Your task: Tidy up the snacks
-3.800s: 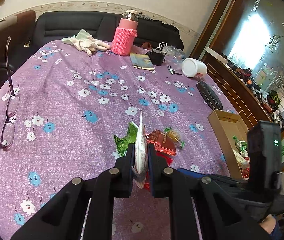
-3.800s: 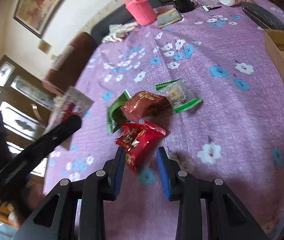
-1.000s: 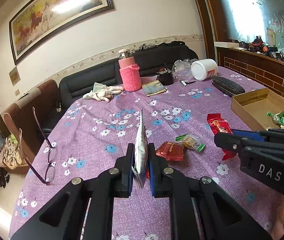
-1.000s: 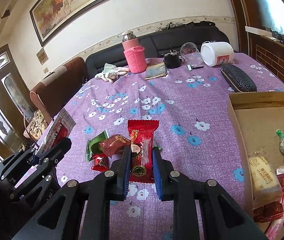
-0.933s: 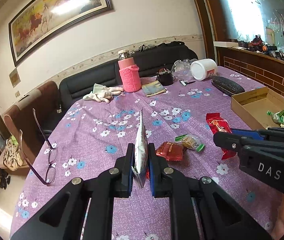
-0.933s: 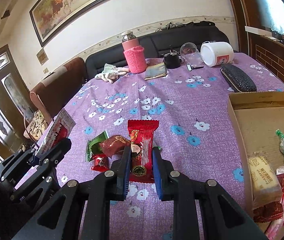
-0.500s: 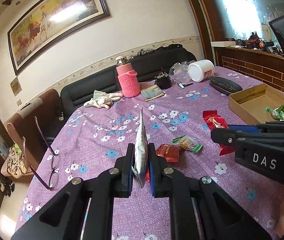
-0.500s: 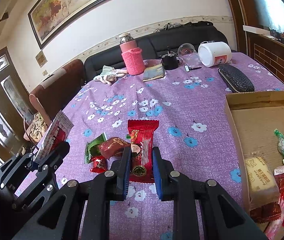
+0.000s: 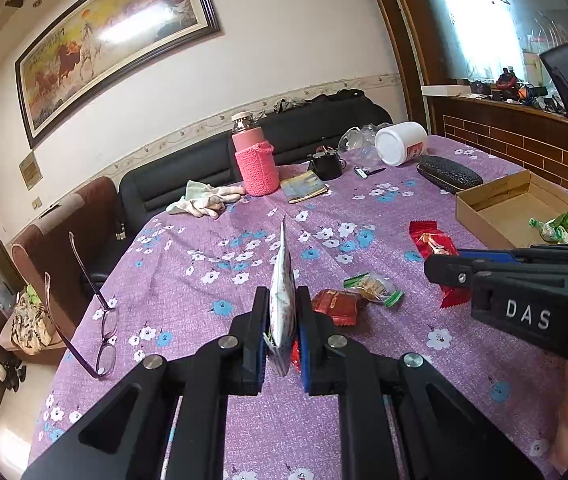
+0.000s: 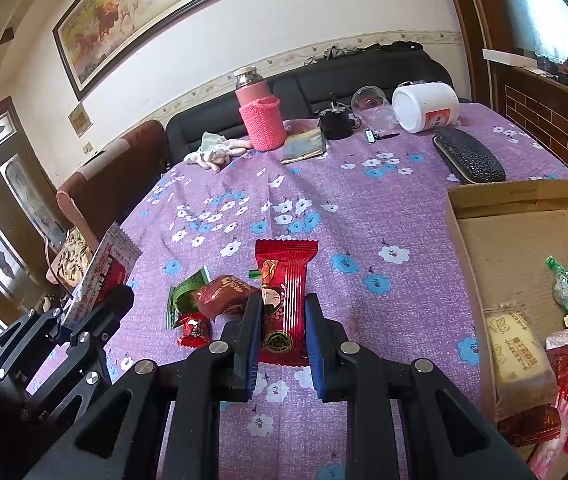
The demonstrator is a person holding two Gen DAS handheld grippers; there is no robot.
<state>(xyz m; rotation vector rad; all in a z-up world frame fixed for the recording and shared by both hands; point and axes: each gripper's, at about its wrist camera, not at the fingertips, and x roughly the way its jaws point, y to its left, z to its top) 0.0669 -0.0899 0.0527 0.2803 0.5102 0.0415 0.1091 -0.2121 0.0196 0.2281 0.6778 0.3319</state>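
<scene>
Currently, in the left wrist view, the left tongs [image 9: 282, 320] are seen closed on a white packet [image 9: 282, 280] held edge-on and upright between the jaws, above the purple flowered surface [image 9: 212, 264]. Just ahead and to their right, loose snacks [image 9: 353, 296] lie on the cloth, and the cardboard box [image 9: 495, 208] sits far to the right, beyond the right tongs [image 9: 439, 270], which carry a red packet [image 9: 433, 246]. From the right wrist view, the right tongs [image 10: 282, 330] are seen clamped on the lower half of the red packet [image 10: 285, 280], which lies flat between the jaws and points forward; the cardboard box [image 10: 519, 200], already part-filled, is just to the right of them, and the left tongs [image 10: 114, 300] with the white packet [image 10: 102, 276] are off to the left. It is judged that both packets are being carried to the box. The red one is best swung right, kept clear of the near wall, lowered over the bare floor of the box and only then released; the white one should be held back until the way is free, so that a collision between the tongs is avoided.
</scene>
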